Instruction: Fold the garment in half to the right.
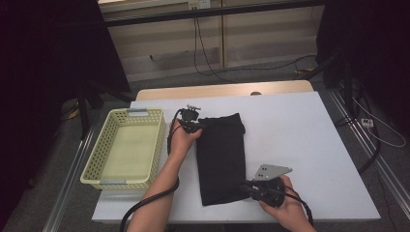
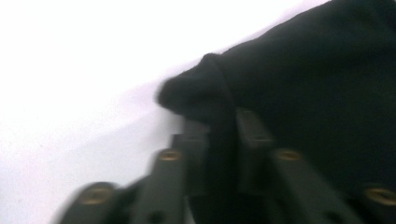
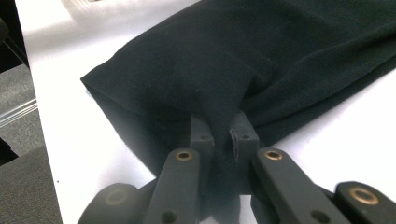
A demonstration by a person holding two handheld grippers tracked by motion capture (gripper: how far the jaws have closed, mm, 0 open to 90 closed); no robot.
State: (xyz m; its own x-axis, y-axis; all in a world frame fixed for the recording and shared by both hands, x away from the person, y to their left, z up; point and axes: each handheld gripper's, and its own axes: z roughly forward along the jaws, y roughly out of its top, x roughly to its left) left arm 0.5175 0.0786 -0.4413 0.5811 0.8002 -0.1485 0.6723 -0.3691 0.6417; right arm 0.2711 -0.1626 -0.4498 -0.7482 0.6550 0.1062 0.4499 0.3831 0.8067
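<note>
A black folded cloth (image 1: 221, 157) lies lengthwise on the white table (image 1: 300, 145). My left gripper (image 1: 199, 124) is at its far left corner, shut on a pinch of the cloth (image 2: 205, 93). At the near right corner my right gripper (image 1: 247, 186) is shut on a raised fold of the cloth (image 3: 219, 107); in the right gripper view the fabric runs up between the jaws. A hand holds each gripper.
A pale yellow-green plastic basket (image 1: 104, 145) stands on the table's left side, close to my left forearm. Cables trail from both grippers toward the near edge. Beyond the table lie a wooden board edge (image 1: 222, 90) and floor cables.
</note>
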